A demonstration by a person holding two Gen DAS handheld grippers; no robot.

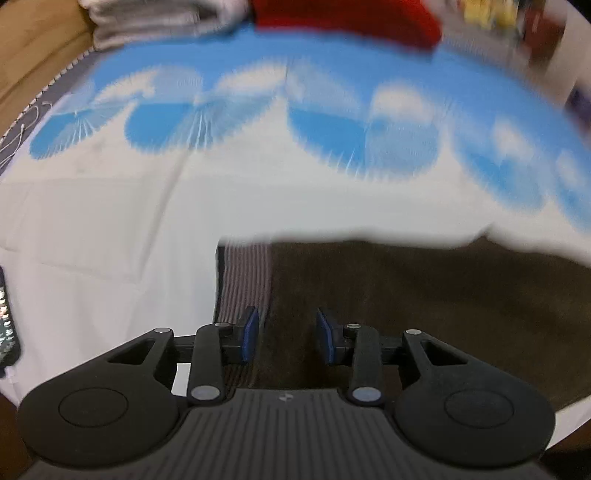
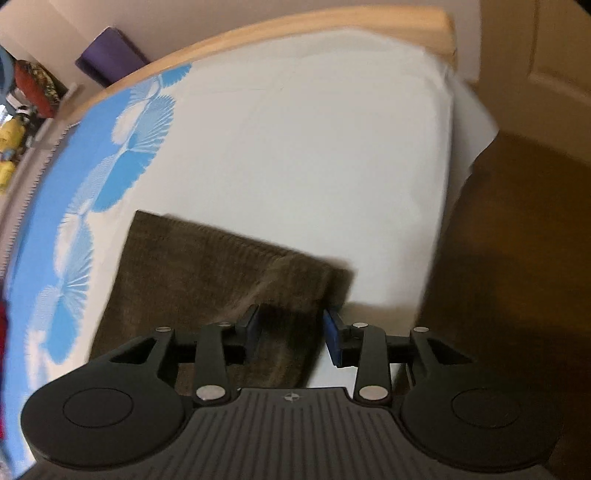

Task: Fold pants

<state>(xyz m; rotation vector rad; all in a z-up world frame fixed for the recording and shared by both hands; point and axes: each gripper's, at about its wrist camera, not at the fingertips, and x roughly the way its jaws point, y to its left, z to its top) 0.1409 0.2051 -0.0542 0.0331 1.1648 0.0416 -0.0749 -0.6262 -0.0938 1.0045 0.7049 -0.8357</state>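
Note:
Dark brown pants (image 1: 424,306) lie flat on a white and blue bed sheet (image 1: 129,229). Their striped grey waistband (image 1: 243,280) shows at the left end in the left wrist view. My left gripper (image 1: 287,334) is open, low over the pants just right of the waistband, nothing between its blue pads. In the right wrist view the pants (image 2: 207,273) lie as a brown rectangle. My right gripper (image 2: 291,332) is open over their near right corner, with cloth lying between the pads but not pinched.
The sheet (image 2: 303,155) covers a bed with a wooden frame (image 2: 314,27). Folded grey cloth (image 1: 155,18) and a red item (image 1: 347,18) lie at the far side. A dark patterned object (image 1: 5,325) sits at the left edge. Brown floor (image 2: 517,258) lies right of the bed.

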